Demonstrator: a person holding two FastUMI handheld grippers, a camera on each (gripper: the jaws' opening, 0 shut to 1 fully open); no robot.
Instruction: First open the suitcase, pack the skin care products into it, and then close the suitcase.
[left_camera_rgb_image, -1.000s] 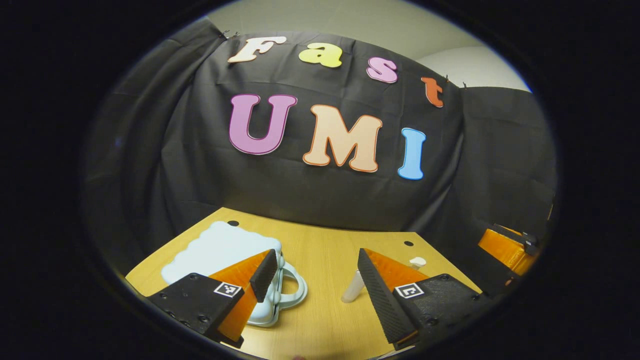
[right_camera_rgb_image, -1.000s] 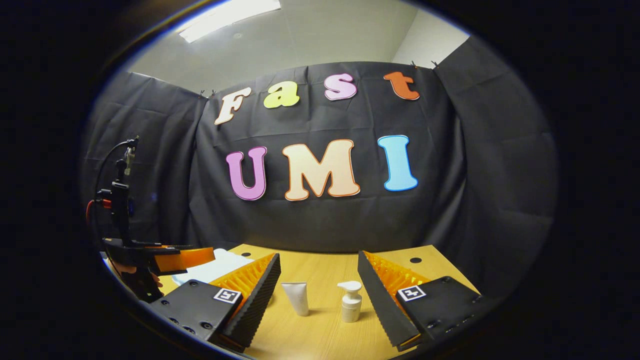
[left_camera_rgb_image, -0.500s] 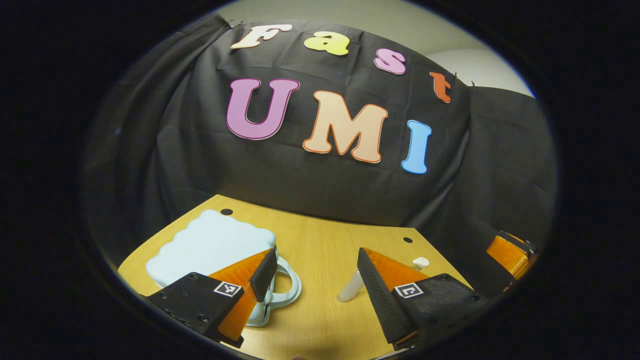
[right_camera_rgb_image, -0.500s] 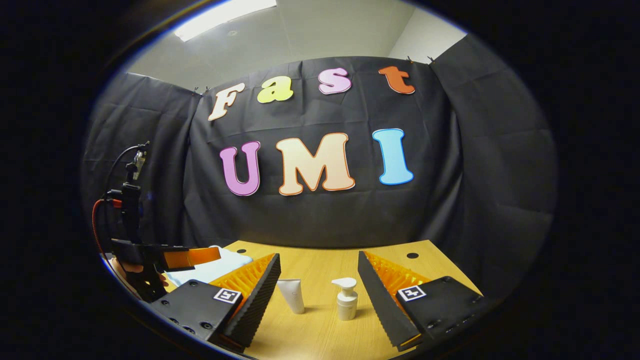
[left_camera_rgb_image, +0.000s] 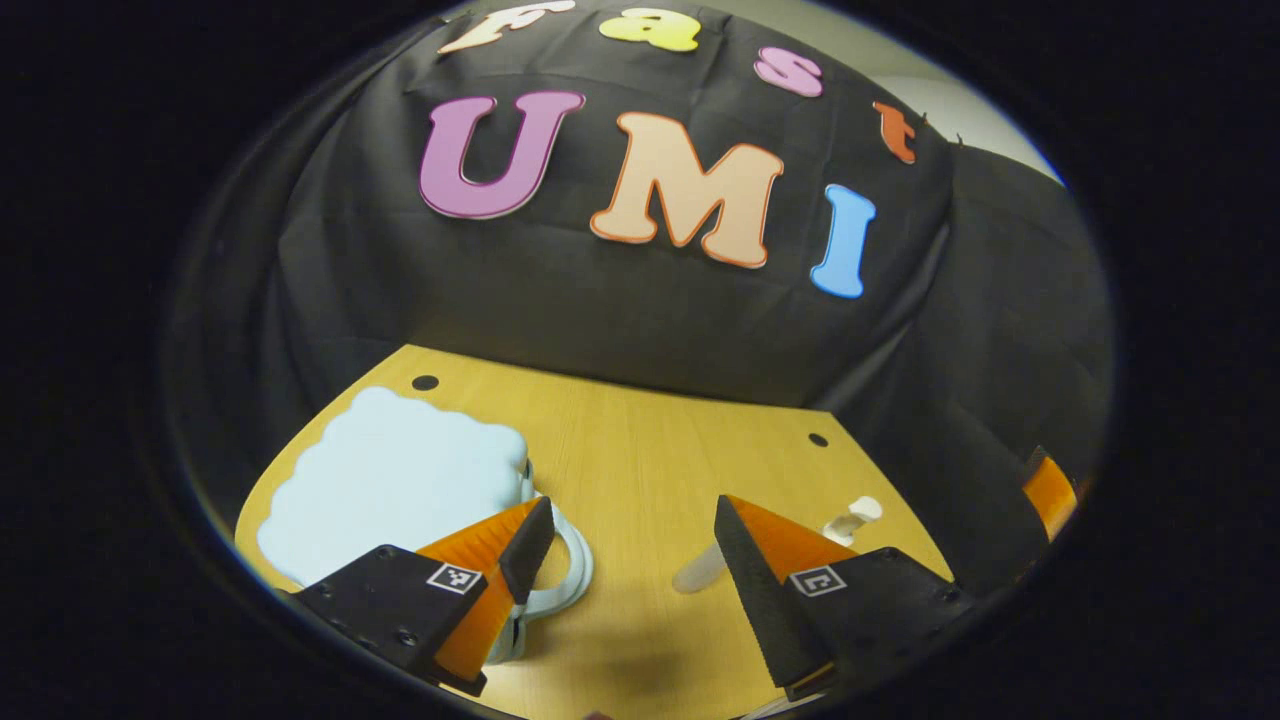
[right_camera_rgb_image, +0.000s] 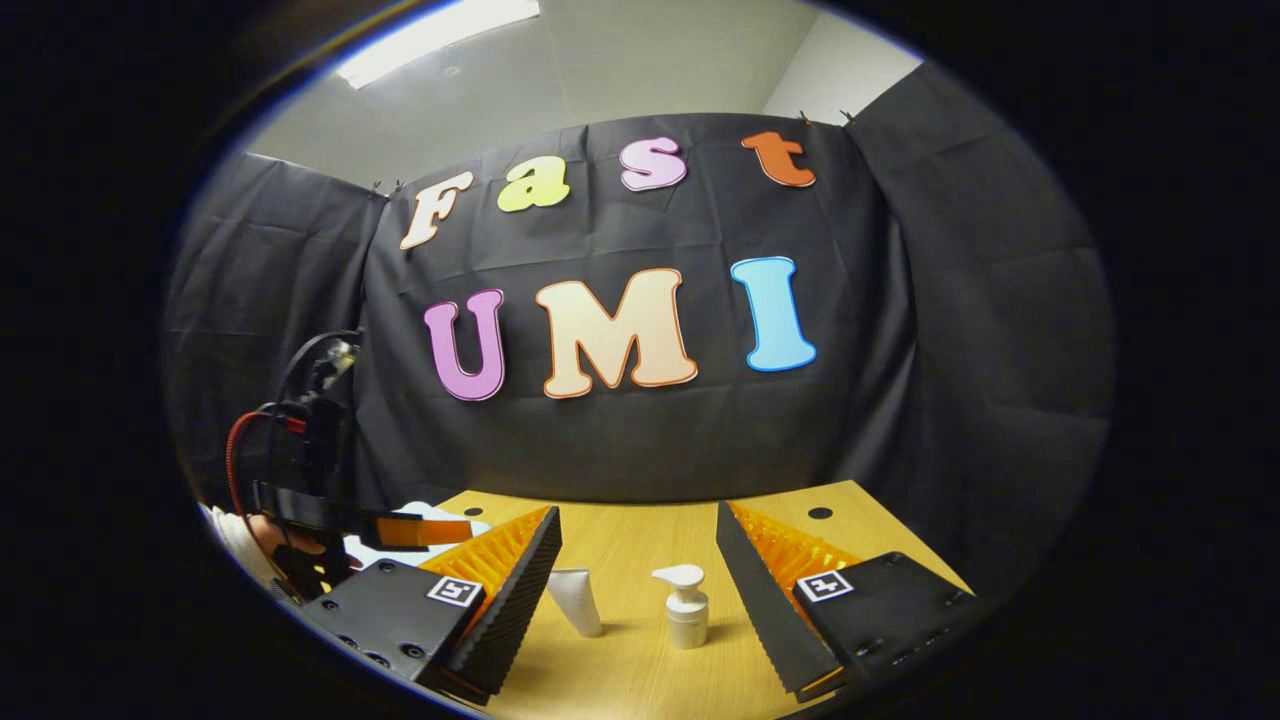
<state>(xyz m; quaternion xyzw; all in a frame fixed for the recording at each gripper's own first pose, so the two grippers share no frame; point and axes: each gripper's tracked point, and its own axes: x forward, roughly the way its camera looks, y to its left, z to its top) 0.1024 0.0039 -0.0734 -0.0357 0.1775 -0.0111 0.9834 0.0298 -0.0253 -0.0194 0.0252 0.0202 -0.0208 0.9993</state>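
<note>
The pale blue suitcase (left_camera_rgb_image: 390, 485) with a scalloped edge lies closed on the left of the wooden table (left_camera_rgb_image: 640, 440), its handle (left_camera_rgb_image: 565, 580) facing my left gripper. My left gripper (left_camera_rgb_image: 630, 560) hangs open just above and in front of that handle. A white tube (right_camera_rgb_image: 580, 600) and a white pump bottle (right_camera_rgb_image: 685, 605) stand between the fingers of my open right gripper (right_camera_rgb_image: 635, 590), a little beyond the tips. In the left gripper view the tube (left_camera_rgb_image: 700, 570) and the pump bottle (left_camera_rgb_image: 850, 520) sit partly behind the right finger. The left gripper (right_camera_rgb_image: 415, 530) also shows at the left of the right gripper view, over the suitcase (right_camera_rgb_image: 430, 515).
The table's back edge meets the black cloth wall, with small round holes (left_camera_rgb_image: 425, 382) near the back corners. A hand (right_camera_rgb_image: 280, 535) holds the left gripper, with a cable (right_camera_rgb_image: 245, 450) above it. The right gripper's body (left_camera_rgb_image: 1045, 490) shows at the far right of the left gripper view.
My left gripper has tipped downward and moved closer over the suitcase, which now shows more of its lid. In the right gripper view the left gripper has shifted to the right; both stay open.
</note>
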